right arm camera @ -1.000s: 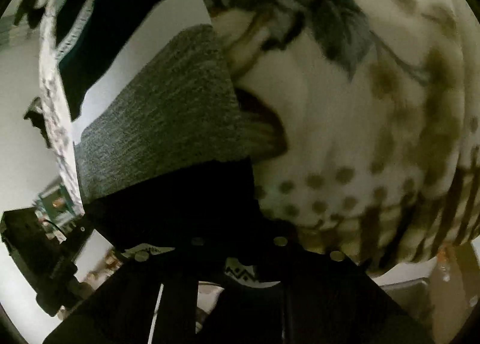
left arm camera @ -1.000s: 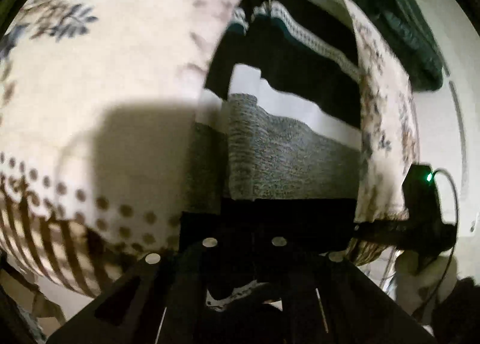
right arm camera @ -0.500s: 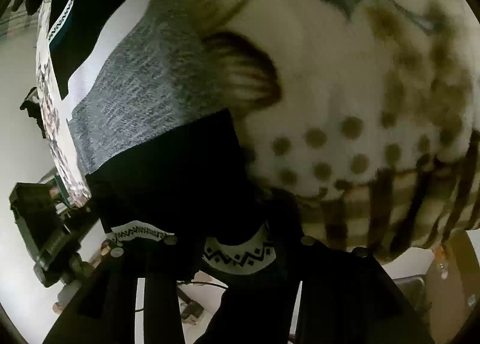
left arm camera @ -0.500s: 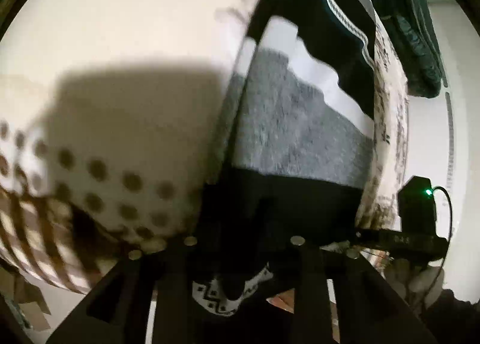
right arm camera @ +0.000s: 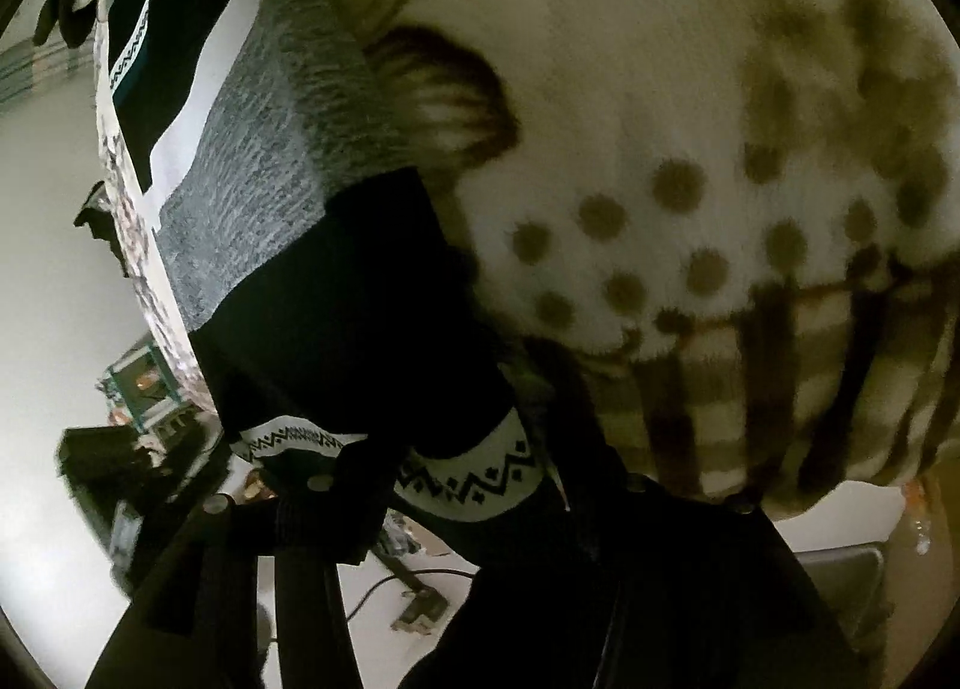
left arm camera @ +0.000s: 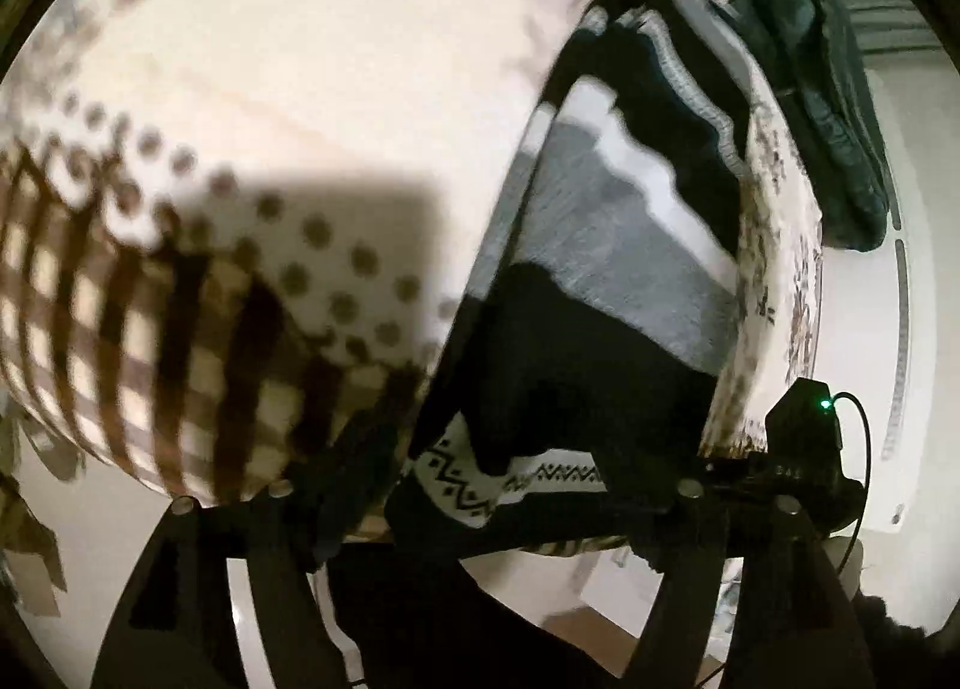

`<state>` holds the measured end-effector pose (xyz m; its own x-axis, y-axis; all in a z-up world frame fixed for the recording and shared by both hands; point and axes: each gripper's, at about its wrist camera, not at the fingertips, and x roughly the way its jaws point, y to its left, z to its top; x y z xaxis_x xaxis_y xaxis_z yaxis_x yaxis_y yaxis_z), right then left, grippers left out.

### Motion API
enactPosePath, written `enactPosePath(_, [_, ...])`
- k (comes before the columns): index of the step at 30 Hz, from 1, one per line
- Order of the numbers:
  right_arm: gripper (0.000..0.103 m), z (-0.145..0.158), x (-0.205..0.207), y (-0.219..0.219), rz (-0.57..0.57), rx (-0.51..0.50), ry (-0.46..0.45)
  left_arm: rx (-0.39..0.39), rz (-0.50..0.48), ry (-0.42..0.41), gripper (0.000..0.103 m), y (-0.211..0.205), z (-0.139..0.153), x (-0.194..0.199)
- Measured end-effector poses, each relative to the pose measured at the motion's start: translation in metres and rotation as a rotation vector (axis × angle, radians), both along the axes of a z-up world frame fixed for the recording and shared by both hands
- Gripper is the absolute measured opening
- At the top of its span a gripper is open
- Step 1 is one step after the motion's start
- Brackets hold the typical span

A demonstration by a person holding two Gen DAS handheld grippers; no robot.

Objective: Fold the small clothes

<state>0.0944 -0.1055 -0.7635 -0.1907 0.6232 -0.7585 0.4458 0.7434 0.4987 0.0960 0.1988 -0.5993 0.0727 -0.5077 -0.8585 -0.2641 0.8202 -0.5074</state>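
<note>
Left claw (left arm camera: 480, 509): mine; jaws wide, just been opening; sweater (left arm camera: 600, 299) hem lies loose between them.
Right claw (right arm camera: 474, 503): half open, just been opening; hem between, ungripped.
Sweater: folded on blanket (left arm camera: 300, 89), edge at 6.
Room: bare blanket at 10.

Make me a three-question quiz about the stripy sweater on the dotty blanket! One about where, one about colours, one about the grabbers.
1. Where does the sweater lie?
A. on the blanket
B. on the floor
C. on a chair

2. What colour is the zigzag band at its hem?
A. red
B. white with black
C. yellow

3. How do both hand-held grippers' jaws stand?
A. clamped shut
B. open
C. out of view

Answers: 1 A, it is spread over the dotted blanket. 2 B, black zigzags on white. 3 B, left hand-held gripper and right hand-held gripper have just been opening, hem between the fingers.
</note>
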Motion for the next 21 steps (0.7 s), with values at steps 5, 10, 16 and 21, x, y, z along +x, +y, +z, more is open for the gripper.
enactPosePath(5, [0.052,-0.009,-0.001,-0.009,-0.014,0.044,0.010,-0.011,-0.070,0.039,0.071,-0.021,-0.033,0.002])
enactPosePath(10, [0.052,-0.027,-0.002,-0.023,-0.045,0.121,0.042,-0.049,-0.069,0.013,0.072,-0.027,-0.035,0.003])
enactPosePath(16, [0.021,-0.025,-0.003,-0.024,-0.093,0.180,0.016,-0.074,-0.062,-0.011,0.012,-0.037,-0.018,-0.004])
enactPosePath(21, [0.017,0.011,0.003,-0.034,-0.101,0.214,-0.053,-0.117,-0.036,-0.051,0.011,-0.033,0.018,-0.002])
